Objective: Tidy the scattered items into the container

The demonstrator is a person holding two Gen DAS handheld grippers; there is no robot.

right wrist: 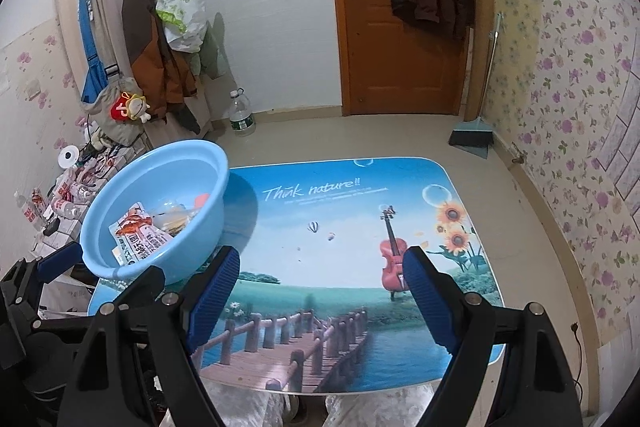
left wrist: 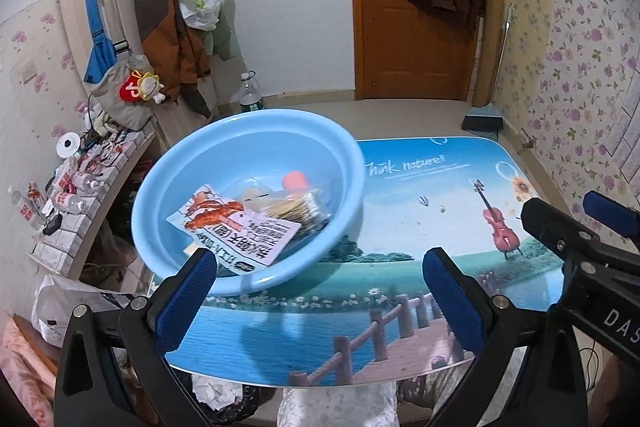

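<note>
Fingers (left wrist: 188,291) of both grippers stand apart, gripping nothing; snack packets (left wrist: 236,227) fill the blue basin (left wrist: 160,195), lower-left worktop (right wrist: 340,227) corner.

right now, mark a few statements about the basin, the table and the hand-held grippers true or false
1. The blue basin sits at the table's left edge. True.
2. The basin is empty. False: a snack packet printed with red crayfish and other small items lie inside.
3. The left hand-held gripper is shut on the basin's rim. False: its jaws stand open with nothing between them.
4. The right hand-held gripper is open and holds nothing. True.
5. Loose items still lie on the printed table. False: its visible top is bare apart from the basin.
</note>
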